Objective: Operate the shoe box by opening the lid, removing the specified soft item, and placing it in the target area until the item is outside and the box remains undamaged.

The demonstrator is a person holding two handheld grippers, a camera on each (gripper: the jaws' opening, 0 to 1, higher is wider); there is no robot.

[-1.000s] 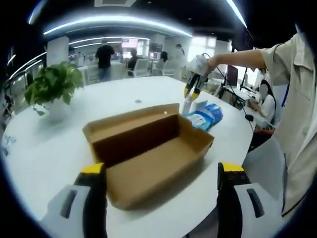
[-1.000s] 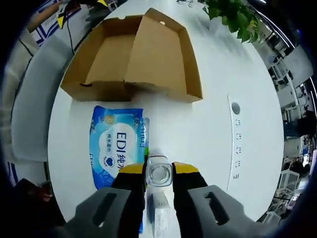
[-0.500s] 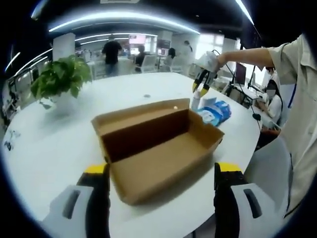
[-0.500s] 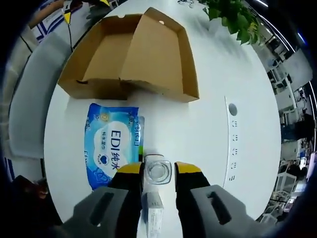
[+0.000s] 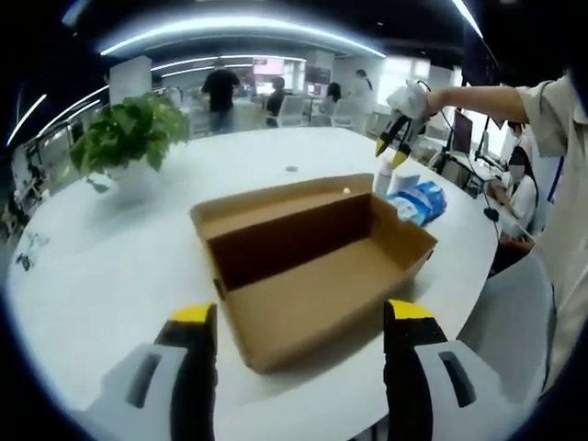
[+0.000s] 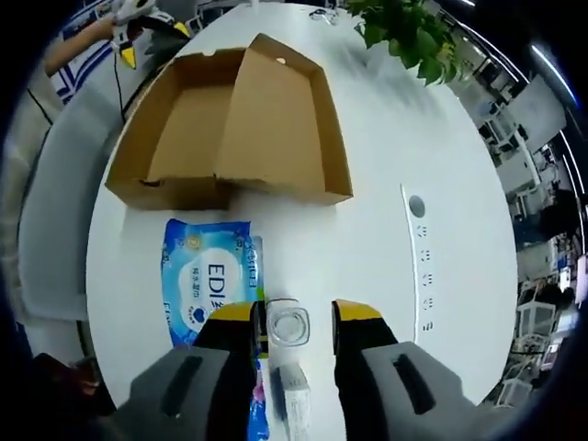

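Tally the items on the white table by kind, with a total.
Cardboard shoe box, open: 1
Blue wipes pack: 1
Clear bottle, between the right gripper jaws: 1
Potted plant: 1
Total: 4

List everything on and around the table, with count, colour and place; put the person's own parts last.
Shoe box: one, brown cardboard, lid open, empty, middle of the table.
Wipes pack: one, blue and white, flat on the table beside the box.
Bottle: one, clear, upright next to the wipes pack, between the right gripper's jaws.
Potted plant: one, green, far side of the table.
Table: one, white, round-edged.
People in the background: several, beyond the table.
Left gripper: grey, yellow tips, jaws wide apart in front of the box.
Right gripper: grey, yellow tips, jaws standing just off the bottle.
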